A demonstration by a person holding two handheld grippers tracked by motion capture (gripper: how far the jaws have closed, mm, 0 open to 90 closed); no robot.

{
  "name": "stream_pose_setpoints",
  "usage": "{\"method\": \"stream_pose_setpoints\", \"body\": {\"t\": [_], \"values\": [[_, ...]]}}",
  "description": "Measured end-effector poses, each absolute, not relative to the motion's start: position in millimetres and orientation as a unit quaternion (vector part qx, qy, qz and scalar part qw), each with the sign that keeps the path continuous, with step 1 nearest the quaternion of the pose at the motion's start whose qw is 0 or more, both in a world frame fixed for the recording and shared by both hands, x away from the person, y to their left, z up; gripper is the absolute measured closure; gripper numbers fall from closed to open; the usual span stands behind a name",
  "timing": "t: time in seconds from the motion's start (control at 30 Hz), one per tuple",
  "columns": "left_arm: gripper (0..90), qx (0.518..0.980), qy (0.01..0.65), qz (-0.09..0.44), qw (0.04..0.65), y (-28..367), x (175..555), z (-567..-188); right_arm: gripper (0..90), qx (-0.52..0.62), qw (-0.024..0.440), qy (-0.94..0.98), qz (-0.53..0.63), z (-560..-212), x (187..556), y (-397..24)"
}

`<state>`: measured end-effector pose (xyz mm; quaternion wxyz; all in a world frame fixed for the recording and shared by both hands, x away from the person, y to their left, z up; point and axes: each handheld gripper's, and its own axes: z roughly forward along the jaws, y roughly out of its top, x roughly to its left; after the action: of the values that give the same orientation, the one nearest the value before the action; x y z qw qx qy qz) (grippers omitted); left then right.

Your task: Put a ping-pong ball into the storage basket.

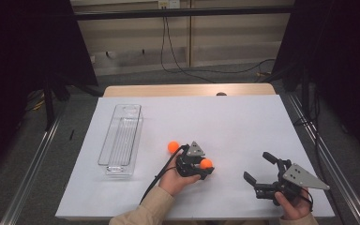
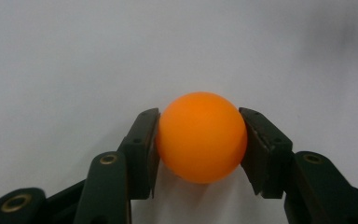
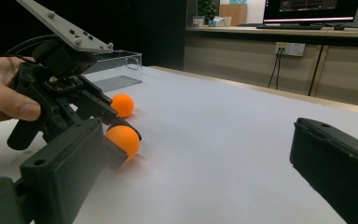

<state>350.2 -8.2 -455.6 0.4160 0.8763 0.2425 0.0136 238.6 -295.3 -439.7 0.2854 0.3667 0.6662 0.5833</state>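
Observation:
An orange ball (image 2: pixel 200 136) sits on the white table cover, and the pads of my left gripper (image 1: pixel 203 167) press on both of its sides; the gripper is shut on it. In the high view this held ball (image 1: pixel 206 163) is near the table's middle front. A second orange ball (image 1: pixel 173 146) lies loose just to the left, behind the left gripper. My right gripper (image 1: pixel 256 166) rests at the front right with its jaws spread wide and nothing between them. From the right gripper view I see the left gripper (image 3: pixel 60 93), the held ball (image 3: pixel 122 140) and the loose ball (image 3: pixel 122 105).
A clear plastic tray (image 1: pixel 122 138) stands lengthwise at the left of the white cover (image 1: pixel 234 122), with nothing visible in it. The left gripper's cable trails toward the front edge. Dark stands and floor cables surround the table.

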Motion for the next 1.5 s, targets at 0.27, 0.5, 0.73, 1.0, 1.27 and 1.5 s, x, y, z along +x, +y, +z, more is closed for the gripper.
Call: {"method": "stream_pose_setpoints", "body": {"t": [0.27,0.5,0.73,1.0,1.27,1.5], "values": [[50.7,0.871,0.250,0.011,0.423,-4,351,-452,2.7,0.367,0.286,0.666,0.583,-440,239,-295],[50.7,0.866,0.254,0.014,0.431,1,353,-448,2.7,0.366,0.285,0.667,0.583,-440,239,-295],[50.8,0.864,0.258,0.012,0.433,5,354,-444,2.7,0.366,0.285,0.667,0.583,-440,239,-295],[50.8,0.861,0.263,0.011,0.435,11,356,-441,2.7,0.366,0.284,0.667,0.583,-440,239,-294],[50.8,0.856,0.270,0.011,0.441,16,357,-438,2.7,0.366,0.285,0.667,0.583,-440,239,-294],[50.8,0.855,0.273,0.011,0.442,21,358,-433,2.7,0.366,0.285,0.667,0.583,-440,239,-295]]}}
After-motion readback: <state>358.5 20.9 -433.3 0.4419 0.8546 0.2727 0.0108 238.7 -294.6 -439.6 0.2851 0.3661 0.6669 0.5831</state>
